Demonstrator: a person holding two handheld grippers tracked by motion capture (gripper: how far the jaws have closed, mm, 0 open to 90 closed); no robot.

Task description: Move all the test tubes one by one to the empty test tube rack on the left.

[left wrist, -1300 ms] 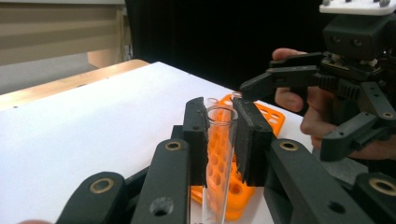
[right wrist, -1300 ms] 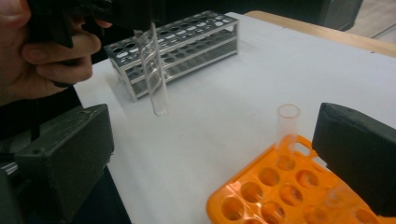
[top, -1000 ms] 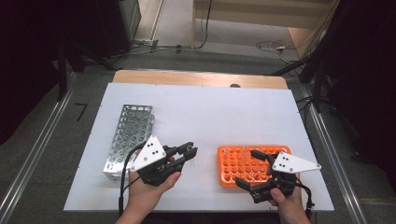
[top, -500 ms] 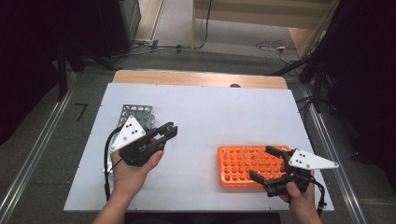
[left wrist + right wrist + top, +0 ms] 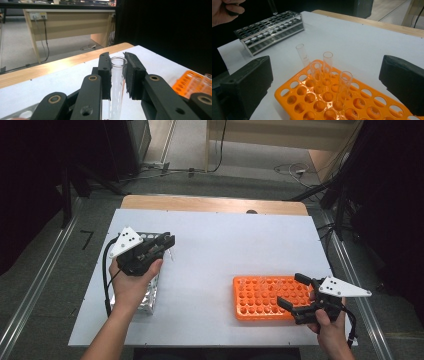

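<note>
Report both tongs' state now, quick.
Left tongs: shut on a clear test tube.
Right tongs: open, holding nothing, at the orange rack.

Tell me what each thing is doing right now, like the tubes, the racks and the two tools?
Left tool: shut on a glass tube, above the metal rack.
Glass tube: upright, empty, gripped near its rim.
Right tool: open, holding nothing, at the orange rack.
Orange rack: flat on the table, four tubes standing in it.
Metal rack: lying on the table, holes look empty.
</note>
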